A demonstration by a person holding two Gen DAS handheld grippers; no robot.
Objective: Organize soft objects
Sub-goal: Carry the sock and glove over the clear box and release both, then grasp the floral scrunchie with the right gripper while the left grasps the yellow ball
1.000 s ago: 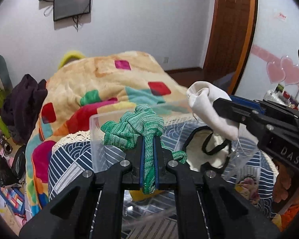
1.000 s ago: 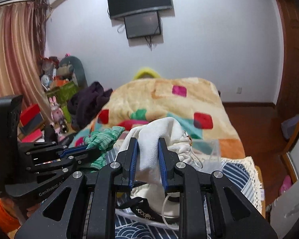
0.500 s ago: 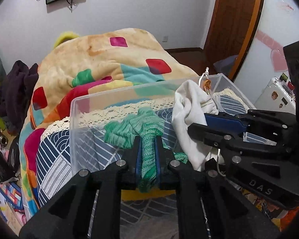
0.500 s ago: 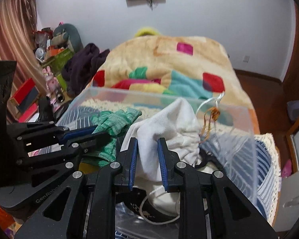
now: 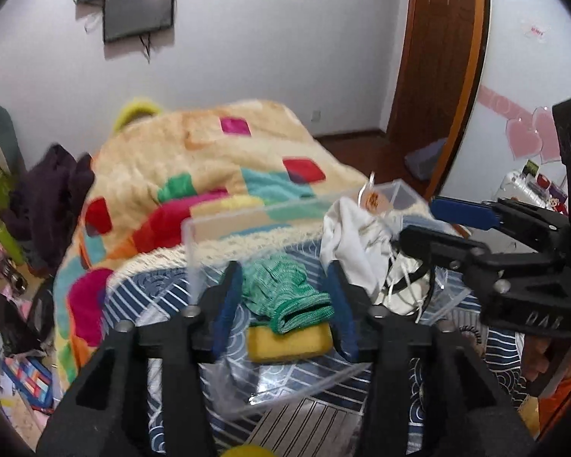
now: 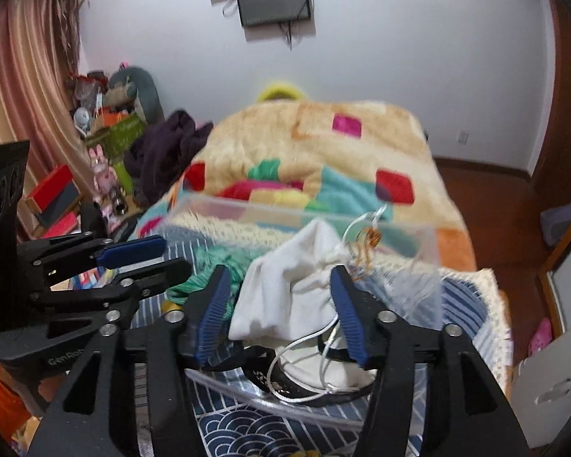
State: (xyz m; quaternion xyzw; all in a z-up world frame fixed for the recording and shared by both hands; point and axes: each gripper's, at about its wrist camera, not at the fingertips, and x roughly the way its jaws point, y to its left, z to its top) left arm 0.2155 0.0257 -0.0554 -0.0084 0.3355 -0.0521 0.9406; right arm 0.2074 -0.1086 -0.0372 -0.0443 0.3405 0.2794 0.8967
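While both claws gape, green cloth (image 5: 285,297) half-hides yellow sponge (image 5: 289,342).

Bed (image 6: 472,297) with navy wave-pattern cover (image 5: 133,297), lace trim. Directly on it: clear plastic bin (image 5: 217,224) near the foot, patchwork fleece blanket (image 5: 194,167) bunched behind.

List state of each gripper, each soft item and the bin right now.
left gripper: open, jaws spread either side of the green knit cloth, not gripping.
right gripper: open, jaws apart around the white pouch.
green knit cloth: released, lying in the bin on the yellow sponge.
yellow sponge: flat on the bin floor.
white pouch: released, slumped in the bin, drawstring loose.
clear plastic bin: upright, lidless.
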